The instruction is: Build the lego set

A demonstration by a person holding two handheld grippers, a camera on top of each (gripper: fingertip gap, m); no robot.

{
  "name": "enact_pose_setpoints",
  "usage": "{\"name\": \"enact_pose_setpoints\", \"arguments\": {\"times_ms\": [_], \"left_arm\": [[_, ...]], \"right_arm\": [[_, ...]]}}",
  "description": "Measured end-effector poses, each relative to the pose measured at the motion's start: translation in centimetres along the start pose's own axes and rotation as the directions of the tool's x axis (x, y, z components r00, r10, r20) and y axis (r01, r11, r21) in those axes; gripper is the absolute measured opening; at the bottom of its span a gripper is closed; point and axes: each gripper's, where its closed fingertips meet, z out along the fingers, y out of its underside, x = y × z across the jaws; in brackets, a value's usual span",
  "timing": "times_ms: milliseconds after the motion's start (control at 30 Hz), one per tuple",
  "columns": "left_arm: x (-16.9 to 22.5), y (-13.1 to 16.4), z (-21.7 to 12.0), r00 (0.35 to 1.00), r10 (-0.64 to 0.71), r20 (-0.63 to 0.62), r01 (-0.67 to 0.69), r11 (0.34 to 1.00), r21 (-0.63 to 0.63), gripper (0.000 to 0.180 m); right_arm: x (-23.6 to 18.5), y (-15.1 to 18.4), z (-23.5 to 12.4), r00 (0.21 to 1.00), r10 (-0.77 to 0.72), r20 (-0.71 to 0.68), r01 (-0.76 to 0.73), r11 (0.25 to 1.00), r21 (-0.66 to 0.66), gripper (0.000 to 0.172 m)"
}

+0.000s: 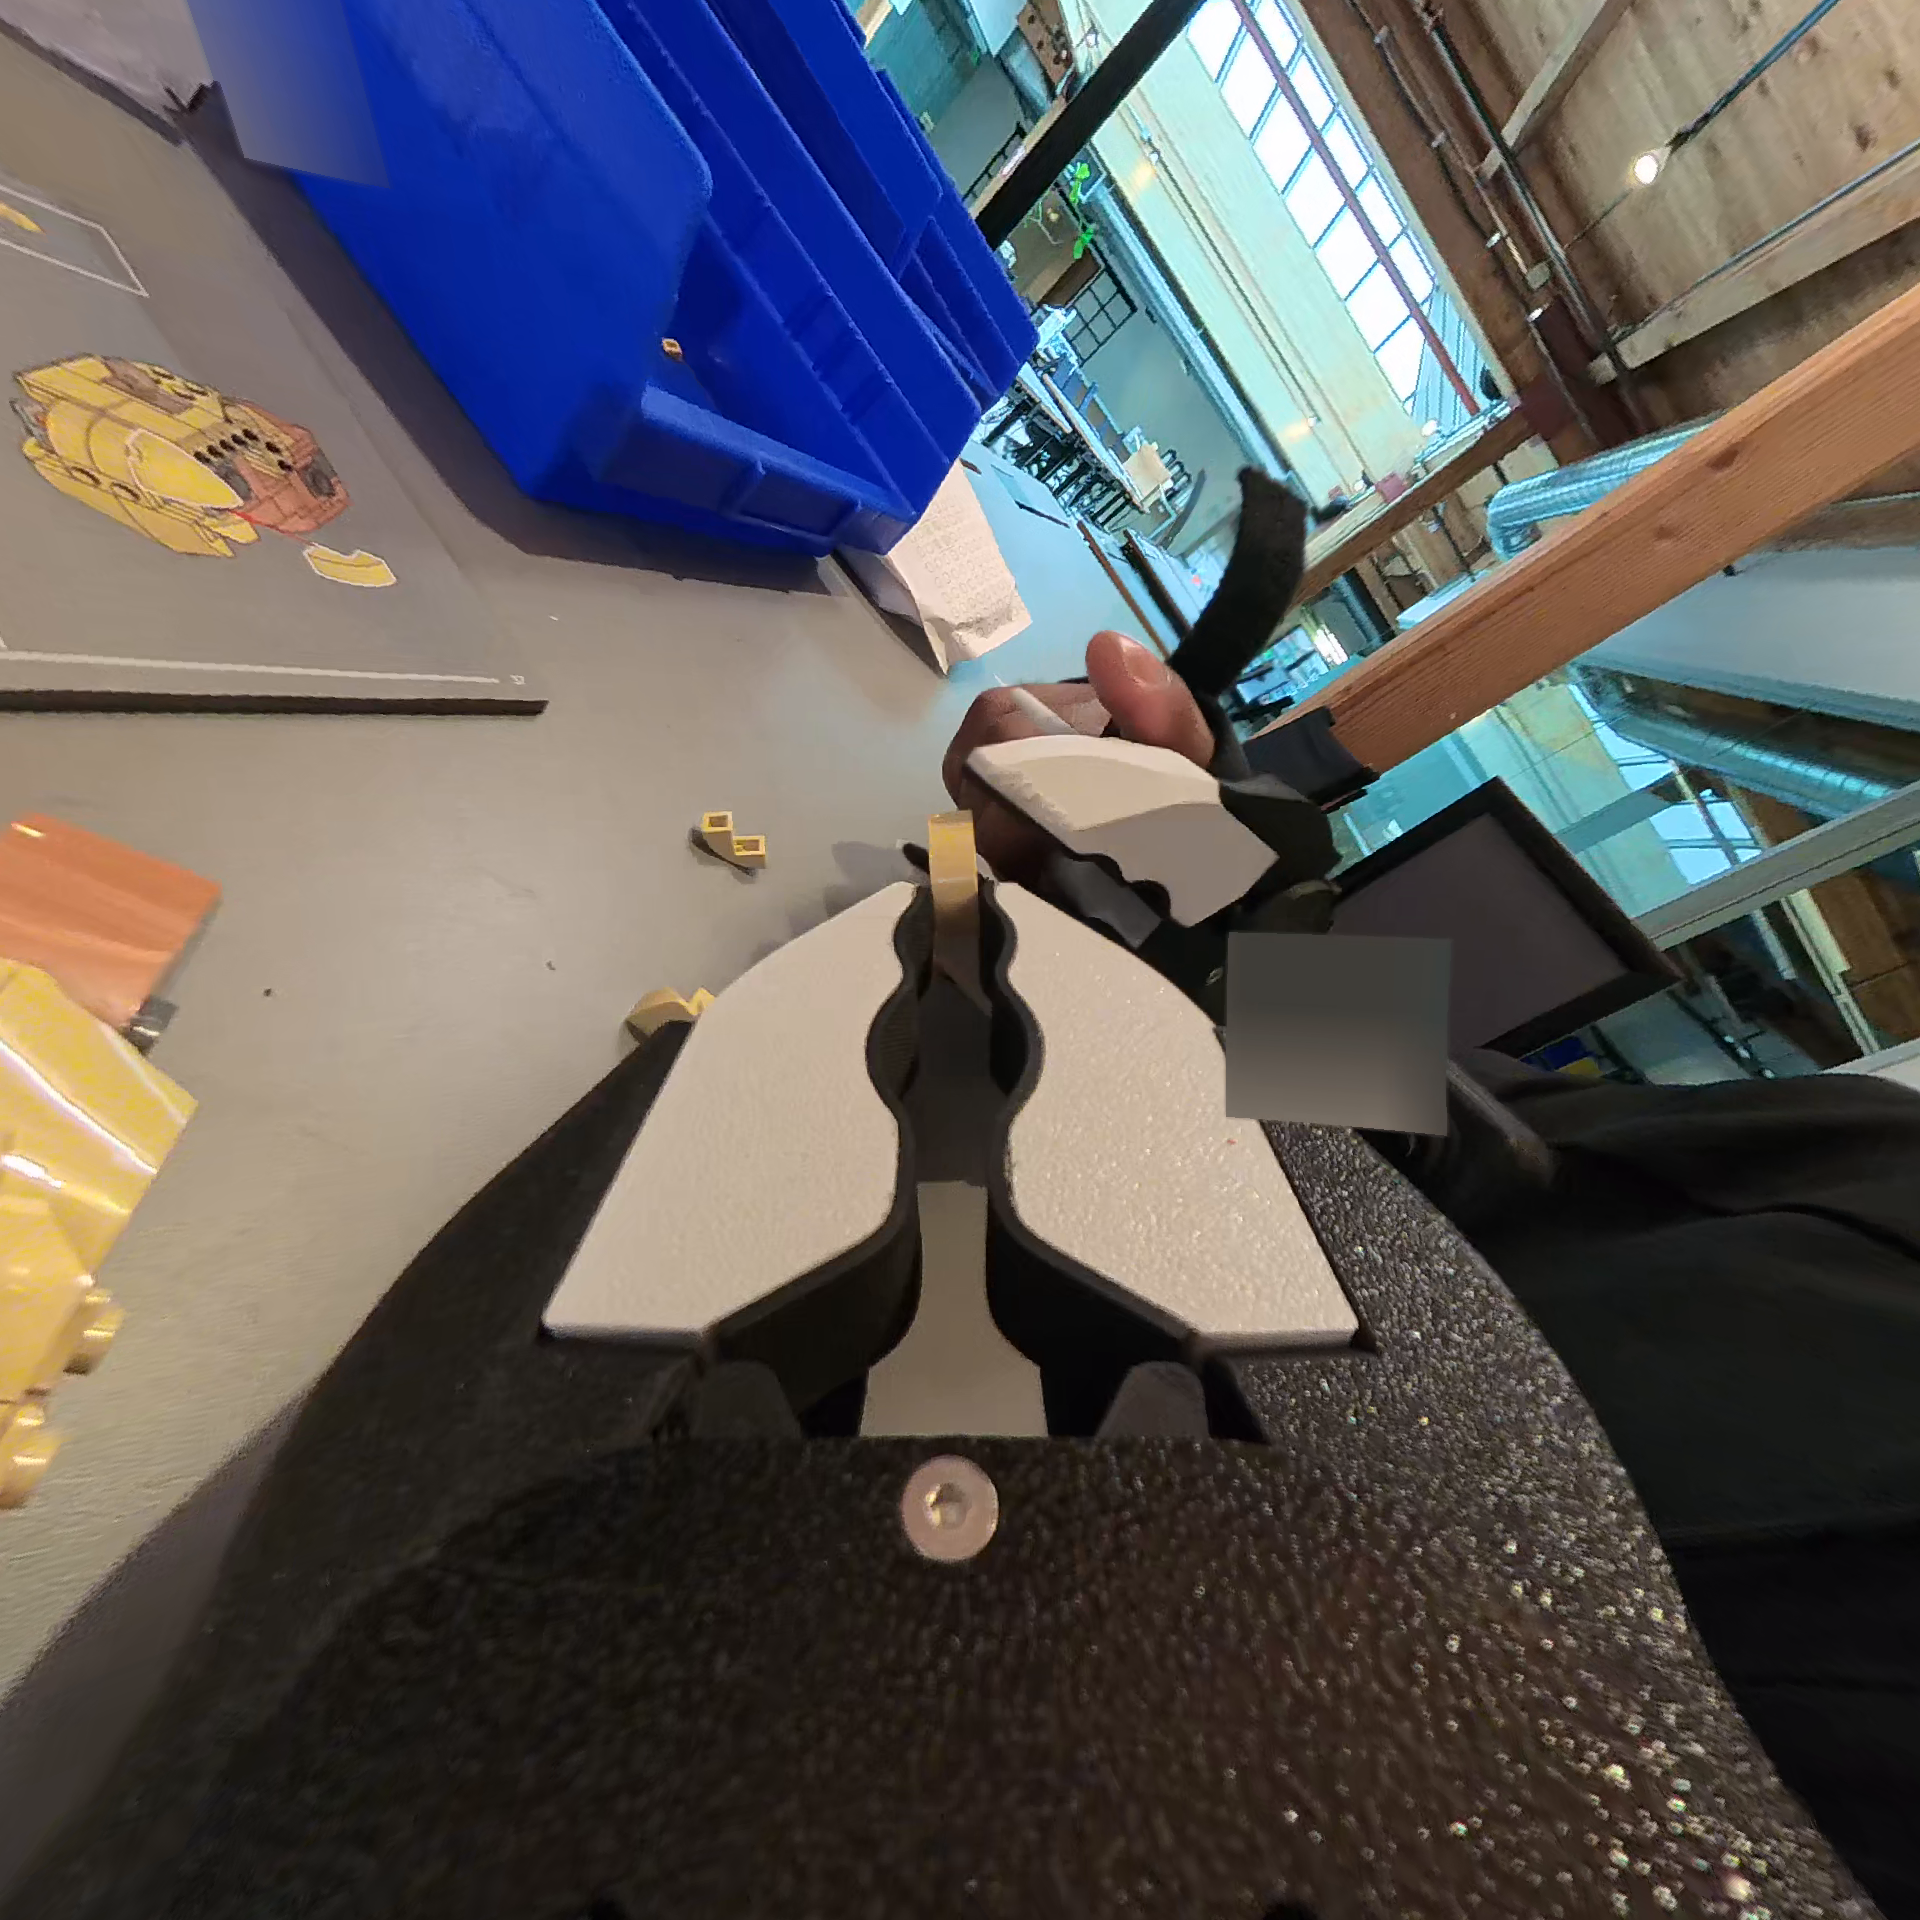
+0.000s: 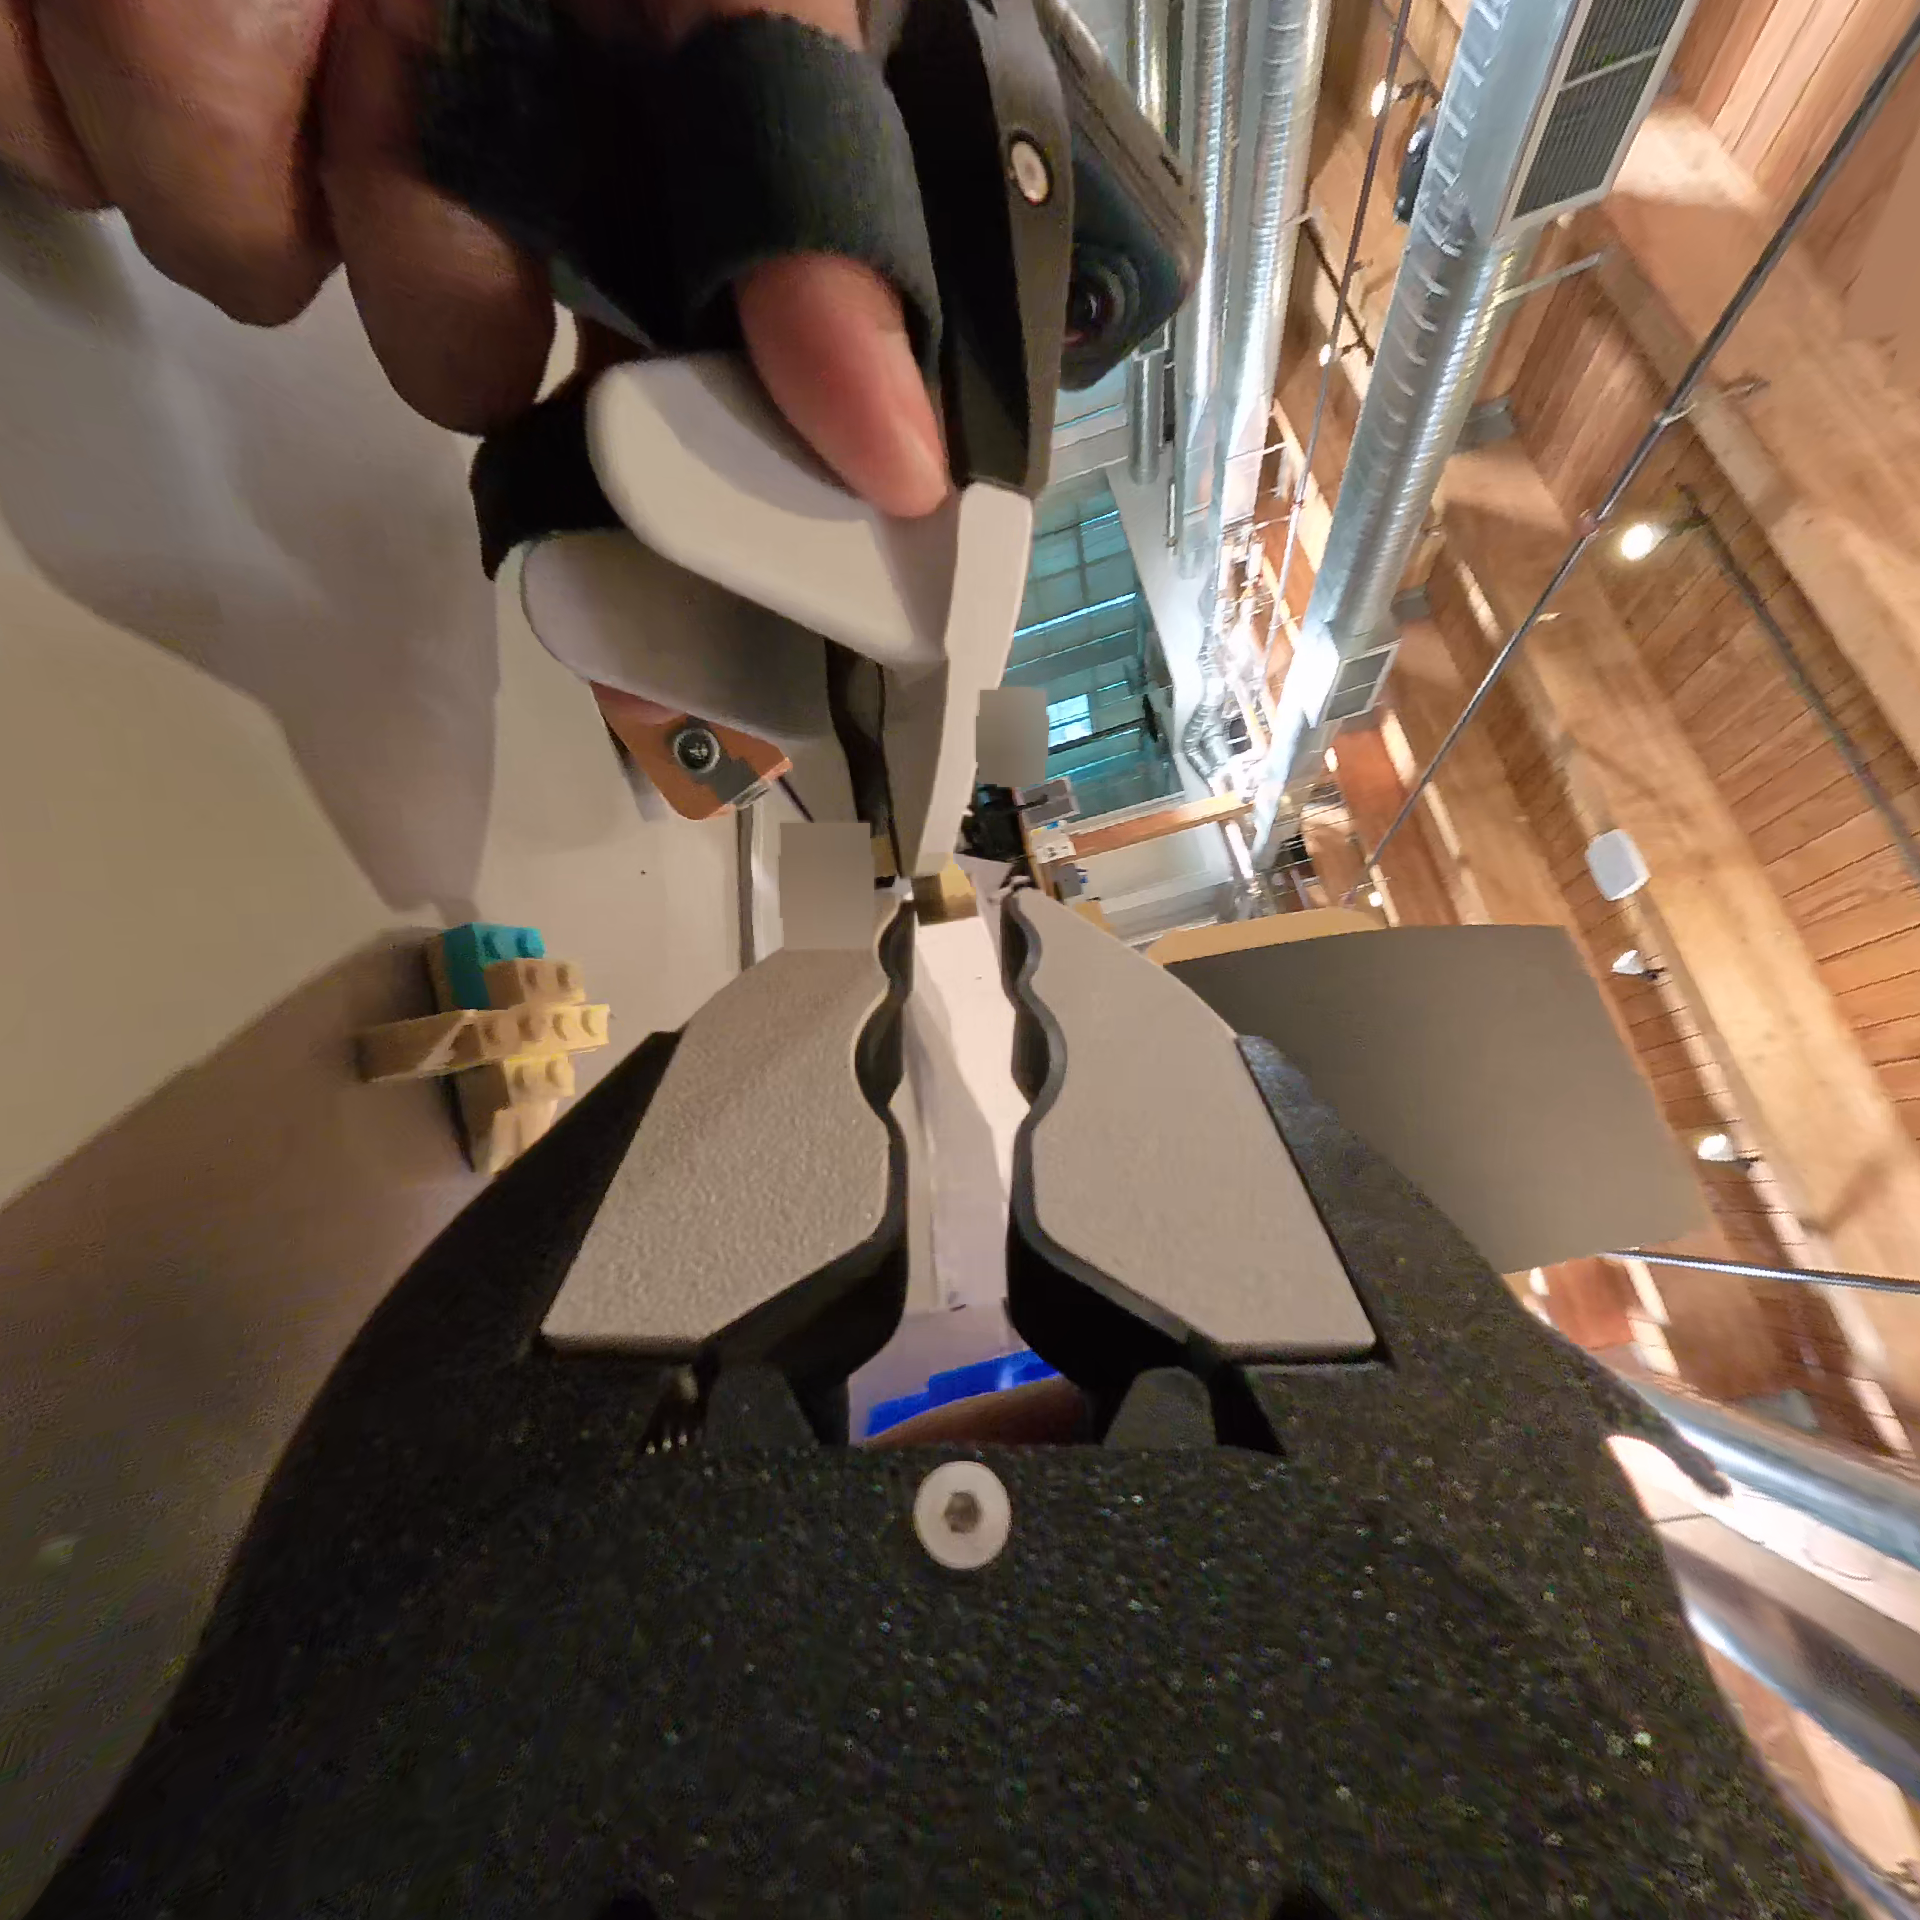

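Note:
My left gripper [image 1: 951, 914] is shut on a small tan curved brick [image 1: 951, 862], which sticks out past its fingertips above the grey table [image 1: 520, 883]. My right gripper [image 2: 956, 920] meets it tip to tip. The same tan brick [image 2: 943, 894] sits between the right gripper's fingertips. It is close against the left pad, with a gap to the right pad, so the right jaws are open. The left gripper [image 2: 935, 769] comes down from above in the right wrist view, with a hand on it. The right gripper [image 1: 1122, 810] shows just beyond the brick in the left wrist view.
Blue bins [image 1: 675, 260] stand at the back. An instruction sheet [image 1: 208, 468] with a yellow vehicle drawing lies at the left. Loose tan bricks [image 1: 732, 836] [image 1: 665, 1013] lie on the table. A yellow brick build [image 1: 62, 1195] is at the left edge. A teal, tan and yellow brick assembly [image 2: 499, 1029] stands nearby. My left and right fingertips are right by each other.

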Motion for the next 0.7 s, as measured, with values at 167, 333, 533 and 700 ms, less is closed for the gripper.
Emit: {"name": "enact_pose_setpoints", "arguments": {"times_ms": [167,333,533,700], "left_arm": [[0.0,-0.1,-0.1,0.997,-0.071,-0.037,0.071,0.997,0.022,0.008],[0.6,-0.4,-0.4,0.993,-0.075,-0.086,0.079,0.996,0.043,0.009],[2.3,-1.2,-1.7,0.985,0.06,-0.159,-0.049,0.996,0.072,0.019],[4.4,-2.6,-3.0,0.9,0.411,-0.146,-0.394,0.91,0.131,0.02]], "right_arm": [[-0.1,-0.1,0.4,0.995,-0.089,-0.036,0.089,0.996,-0.009,0.011],[0.2,-0.5,0.4,0.999,-0.021,-0.033,0.021,1.0,0.016,0.01],[1.7,-1.7,-0.4,0.948,0.312,0.061,-0.318,0.935,0.155,0.01],[3.1,-4.1,-1.9,0.601,0.669,0.437,-0.797,0.542,0.266,0.01]]}}
